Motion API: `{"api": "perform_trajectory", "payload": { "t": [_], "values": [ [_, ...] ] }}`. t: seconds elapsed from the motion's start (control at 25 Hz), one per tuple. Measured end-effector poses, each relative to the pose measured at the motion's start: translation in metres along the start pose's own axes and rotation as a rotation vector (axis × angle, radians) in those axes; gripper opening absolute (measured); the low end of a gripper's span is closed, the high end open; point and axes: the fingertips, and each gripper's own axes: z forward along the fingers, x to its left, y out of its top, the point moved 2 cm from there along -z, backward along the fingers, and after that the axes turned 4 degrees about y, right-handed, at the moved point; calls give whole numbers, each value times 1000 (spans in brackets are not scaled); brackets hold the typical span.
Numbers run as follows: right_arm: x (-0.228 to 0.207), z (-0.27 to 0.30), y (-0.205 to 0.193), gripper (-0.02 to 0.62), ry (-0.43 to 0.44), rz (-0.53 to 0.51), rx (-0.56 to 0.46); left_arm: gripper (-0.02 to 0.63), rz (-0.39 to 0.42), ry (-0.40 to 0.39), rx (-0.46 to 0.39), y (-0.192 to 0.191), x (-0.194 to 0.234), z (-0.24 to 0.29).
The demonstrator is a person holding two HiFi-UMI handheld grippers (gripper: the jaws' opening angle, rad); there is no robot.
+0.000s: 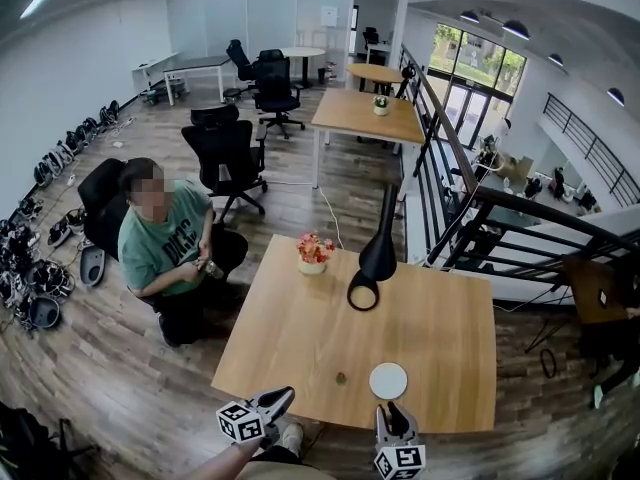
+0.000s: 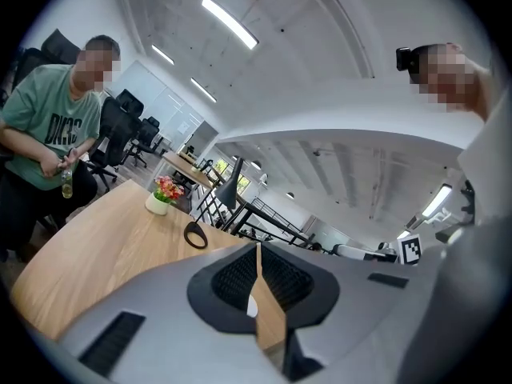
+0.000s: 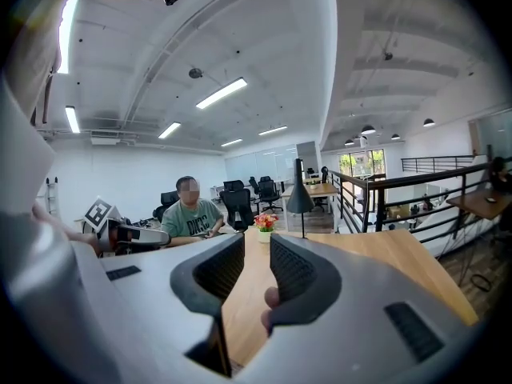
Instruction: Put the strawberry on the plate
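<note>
A small dark-red strawberry (image 1: 340, 377) lies on the wooden table (image 1: 300, 328) near its front edge. A round white plate (image 1: 388, 380) rests just to its right, apart from it. My left gripper (image 1: 277, 402) hovers at the front edge, left of and below the strawberry; in the left gripper view (image 2: 258, 250) its jaws meet at the tips, with nothing held. My right gripper (image 1: 397, 420) is just in front of the plate. Seen in the right gripper view (image 3: 256, 246), its jaws stand a narrow gap apart over bare table. A small pinkish shape low in that gap is unclear.
A black lamp (image 1: 376, 258) bends over the table's middle, with a flower pot (image 1: 313, 253) at the far left side. A person in a green shirt (image 1: 165, 238) sits left of the table. A black railing (image 1: 480, 208) runs along the right.
</note>
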Motion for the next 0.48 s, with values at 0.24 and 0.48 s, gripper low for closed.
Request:
{"api": "perform_trajectory", "payload": {
  "t": [0.24, 0.48],
  "values": [
    [-7, 15, 8, 86, -33, -4, 0, 5, 0, -31, 9, 13, 15, 21],
    [-25, 35, 9, 86, -66, -17, -8, 5, -3, -58, 24, 26, 27, 47]
  ]
}}
